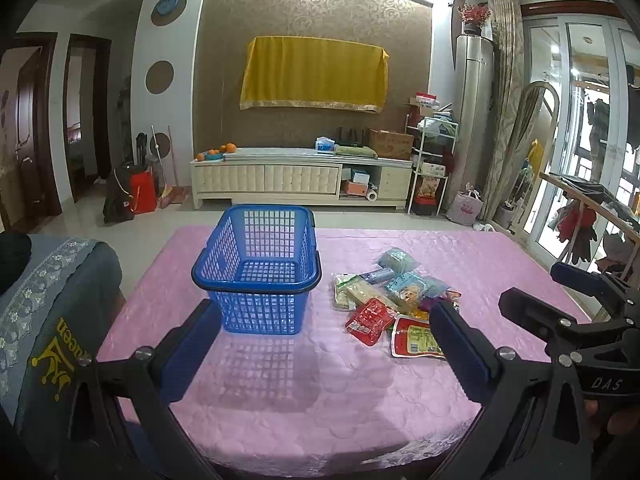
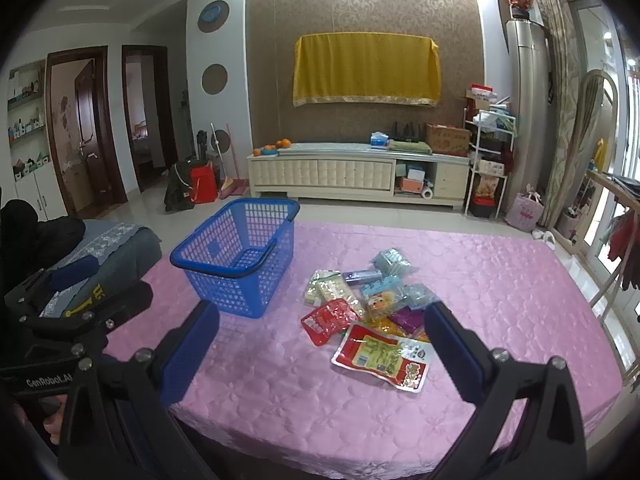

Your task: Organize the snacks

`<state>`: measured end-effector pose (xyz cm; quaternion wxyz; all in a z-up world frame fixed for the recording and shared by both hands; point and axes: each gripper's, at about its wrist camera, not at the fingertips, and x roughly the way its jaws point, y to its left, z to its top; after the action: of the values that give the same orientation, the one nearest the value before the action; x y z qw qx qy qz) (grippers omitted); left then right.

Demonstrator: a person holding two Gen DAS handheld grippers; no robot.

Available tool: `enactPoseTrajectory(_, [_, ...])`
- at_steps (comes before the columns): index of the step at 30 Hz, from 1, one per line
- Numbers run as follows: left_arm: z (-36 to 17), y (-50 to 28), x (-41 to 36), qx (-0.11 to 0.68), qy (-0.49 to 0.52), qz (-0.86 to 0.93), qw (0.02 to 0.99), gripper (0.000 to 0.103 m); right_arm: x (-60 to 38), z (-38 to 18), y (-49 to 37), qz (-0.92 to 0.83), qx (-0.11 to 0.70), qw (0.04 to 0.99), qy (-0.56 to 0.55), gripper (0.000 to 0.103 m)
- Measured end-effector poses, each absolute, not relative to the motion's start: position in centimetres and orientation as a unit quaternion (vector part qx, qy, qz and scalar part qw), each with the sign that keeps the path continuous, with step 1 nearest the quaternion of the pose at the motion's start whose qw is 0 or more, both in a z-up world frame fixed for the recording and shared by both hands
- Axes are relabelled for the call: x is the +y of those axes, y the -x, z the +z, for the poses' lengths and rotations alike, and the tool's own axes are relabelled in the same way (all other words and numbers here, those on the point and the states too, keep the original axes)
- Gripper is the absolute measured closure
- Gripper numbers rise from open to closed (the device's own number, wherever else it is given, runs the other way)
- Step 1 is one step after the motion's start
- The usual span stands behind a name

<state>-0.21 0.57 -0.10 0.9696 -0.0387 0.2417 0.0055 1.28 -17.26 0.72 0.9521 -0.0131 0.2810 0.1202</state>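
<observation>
- Two grippers hover over the near edge of the pink table; bare cloth lies between them and the blue basket.
- Left gripper and right gripper: fingers spread wide, holding and touching nothing.
- Snack packets lie heaped just right of the basket; lower ones are partly covered.

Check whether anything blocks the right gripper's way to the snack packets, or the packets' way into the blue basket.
Nothing visible does. The open right gripper faces the snack packets over bare pink cloth. The blue basket stands open-topped and empty beside the pile.
</observation>
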Motion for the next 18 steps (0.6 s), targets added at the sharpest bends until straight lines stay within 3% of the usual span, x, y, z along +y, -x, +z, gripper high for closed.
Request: enactPoseTrajectory(18, [0.02,0.31,0.89,0.239,0.041,0.009,0.970,0.000,-17.36,0.81,-1.49,0.126,0.282,0.951,0.011,0.000])
